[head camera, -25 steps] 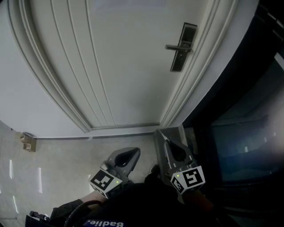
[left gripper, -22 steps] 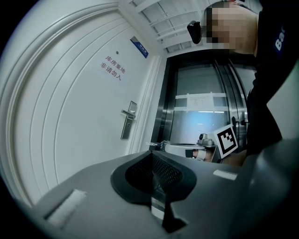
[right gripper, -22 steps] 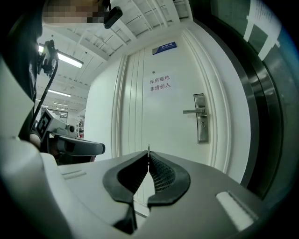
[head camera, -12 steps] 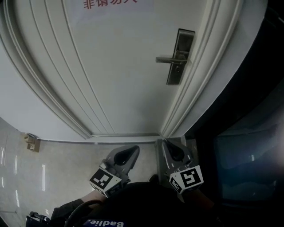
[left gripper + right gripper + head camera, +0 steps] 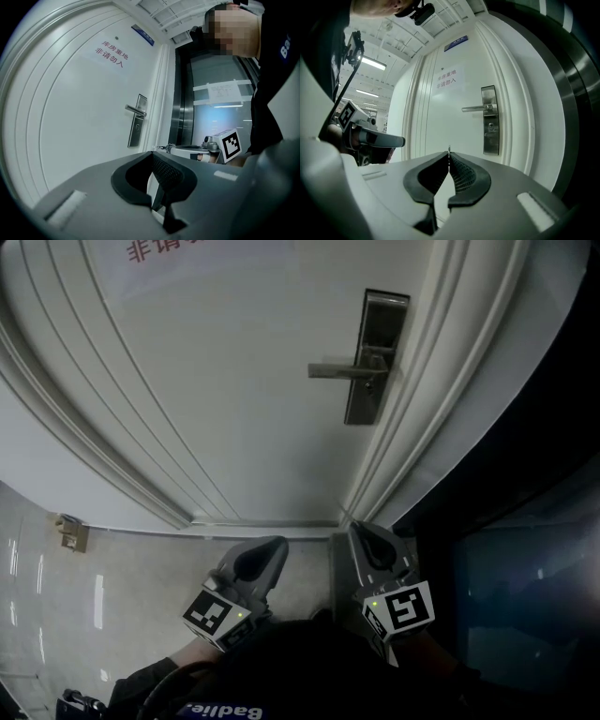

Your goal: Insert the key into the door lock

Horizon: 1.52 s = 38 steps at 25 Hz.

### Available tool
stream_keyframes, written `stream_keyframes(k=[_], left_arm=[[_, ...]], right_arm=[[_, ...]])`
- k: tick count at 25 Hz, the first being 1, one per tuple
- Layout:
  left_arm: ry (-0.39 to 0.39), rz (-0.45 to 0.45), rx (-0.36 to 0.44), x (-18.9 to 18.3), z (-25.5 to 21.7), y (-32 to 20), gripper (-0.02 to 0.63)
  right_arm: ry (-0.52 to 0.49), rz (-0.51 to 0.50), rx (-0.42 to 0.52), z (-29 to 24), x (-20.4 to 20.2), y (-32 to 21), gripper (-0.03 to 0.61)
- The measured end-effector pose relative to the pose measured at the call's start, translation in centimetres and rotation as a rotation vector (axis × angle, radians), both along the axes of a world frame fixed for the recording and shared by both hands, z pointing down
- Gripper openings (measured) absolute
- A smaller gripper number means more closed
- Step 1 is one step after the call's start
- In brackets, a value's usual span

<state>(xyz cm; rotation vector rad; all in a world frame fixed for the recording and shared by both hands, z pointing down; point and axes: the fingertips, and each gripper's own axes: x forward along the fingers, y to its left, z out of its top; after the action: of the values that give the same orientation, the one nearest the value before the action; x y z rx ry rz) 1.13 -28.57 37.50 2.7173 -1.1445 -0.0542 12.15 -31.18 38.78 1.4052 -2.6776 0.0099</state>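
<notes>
We hold our left gripper and right gripper side by side, pointing level. Left jaws meet empty; right jaws pinch a key.

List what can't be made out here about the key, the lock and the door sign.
- key: the right gripper view gives only an edge-on sliver above the shut right hand-held gripper; its teeth cannot be seen.
- lock plate: its keyhole is too small and dim to place in any view.
- door sign: cut off by the head view's top edge.
</notes>
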Motion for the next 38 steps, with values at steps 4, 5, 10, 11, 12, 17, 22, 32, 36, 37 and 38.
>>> stream_keyframes(k=[4, 5, 10, 11, 12, 17, 22, 32, 36, 37, 38], left_arm=[[0.008, 0.027, -0.003, -0.3, 0.1, -1.7, 0.020], [0.008, 0.037, -0.003, -0.4, 0.1, -2.1, 0.020], [0.020, 0.078, -0.008, -1.3, -0.1, -3.6, 0.020], [0.023, 0.085, -0.008, -1.4, -0.1, -3.9, 0.020], [0.026, 0.092, -0.007, -1.5, -0.1, -4.1, 0.020], [0.034, 0.115, -0.015, -1.7, 0.3, -4.7, 0.020], [0.033, 0.113, -0.027, -2.5, 1.0, -4.7, 0.020], [0.032, 0.105, -0.042, -3.2, 1.1, -4.4, 0.020], [0.041, 0.090, -0.047, -3.7, 1.8, -4.2, 0.020], [0.041, 0.087, -0.047, -3.8, 2.0, -4.2, 0.020], [0.039, 0.085, -0.047, -3.9, 2.0, -4.1, 0.020]], right_arm=[[0.016, 0.031, 0.010, -0.4, -0.2, -1.7, 0.012], [0.020, 0.044, 0.012, -0.5, -0.3, -2.0, 0.012], [0.067, 0.099, 0.045, -1.4, -0.3, -3.7, 0.011], [0.077, 0.109, 0.056, -1.6, -0.3, -4.0, 0.012], [0.086, 0.120, 0.065, -1.8, -0.1, -4.4, 0.012], [0.122, 0.175, 0.098, -2.7, 0.9, -6.1, 0.012], [0.254, 0.230, 0.149, -3.3, 1.6, -7.6, 0.012], [0.576, 0.314, 0.315, -5.0, 3.3, -11.1, 0.011], [0.730, 0.370, 0.352, -5.4, 4.0, -12.4, 0.012], [0.775, 0.381, 0.355, -5.4, 4.1, -12.7, 0.012], [0.816, 0.389, 0.361, -5.3, 4.2, -13.1, 0.012]])
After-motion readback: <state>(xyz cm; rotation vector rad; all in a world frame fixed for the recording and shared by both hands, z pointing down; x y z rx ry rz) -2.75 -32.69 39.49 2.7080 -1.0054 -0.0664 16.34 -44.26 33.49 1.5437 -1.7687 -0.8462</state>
